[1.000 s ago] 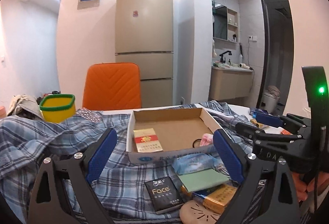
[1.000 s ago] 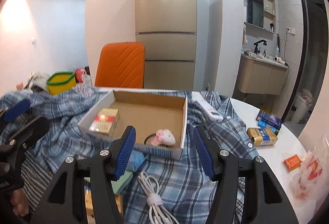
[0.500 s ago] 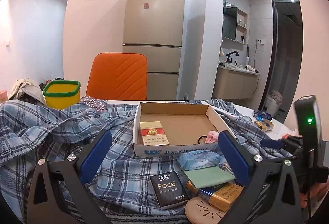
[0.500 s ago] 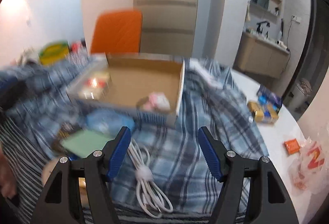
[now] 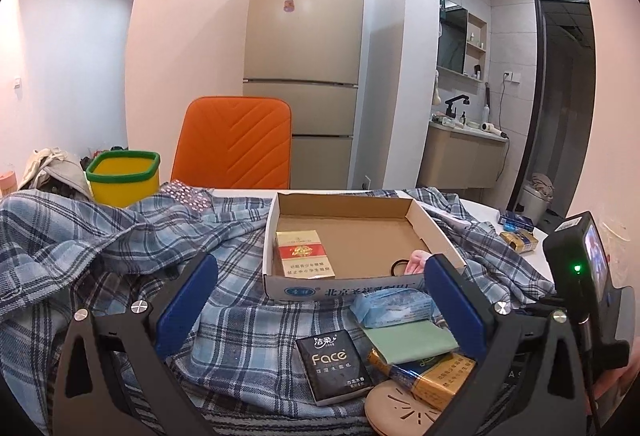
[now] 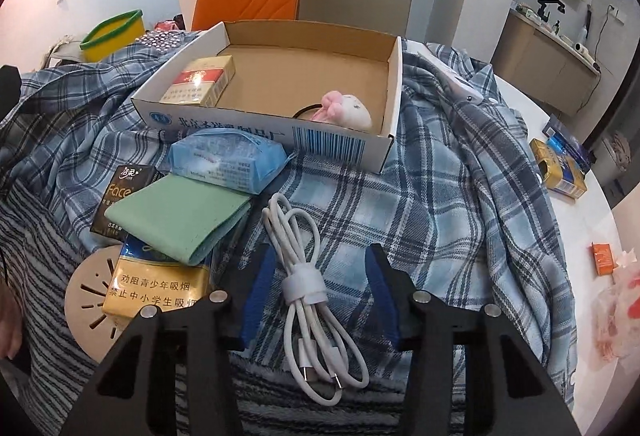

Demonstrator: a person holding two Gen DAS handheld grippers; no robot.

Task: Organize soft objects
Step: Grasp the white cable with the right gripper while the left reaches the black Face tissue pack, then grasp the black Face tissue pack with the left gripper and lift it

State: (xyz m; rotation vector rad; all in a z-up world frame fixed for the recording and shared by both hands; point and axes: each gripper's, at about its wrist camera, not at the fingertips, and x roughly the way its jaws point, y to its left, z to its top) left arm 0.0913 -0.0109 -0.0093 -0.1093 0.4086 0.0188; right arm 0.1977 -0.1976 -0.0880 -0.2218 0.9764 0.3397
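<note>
At lower centre of the right wrist view, the right hand-held gripper [image 6: 318,268] straddles a coiled white cable [image 6: 308,284], jaws apart, while the left hand-held gripper [image 5: 320,296] gapes empty.

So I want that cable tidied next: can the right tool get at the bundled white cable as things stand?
Probably yes. The right tool is open with its fingers on either side of the bundled white cable, which lies uncovered on the blue plaid shirt.
</note>
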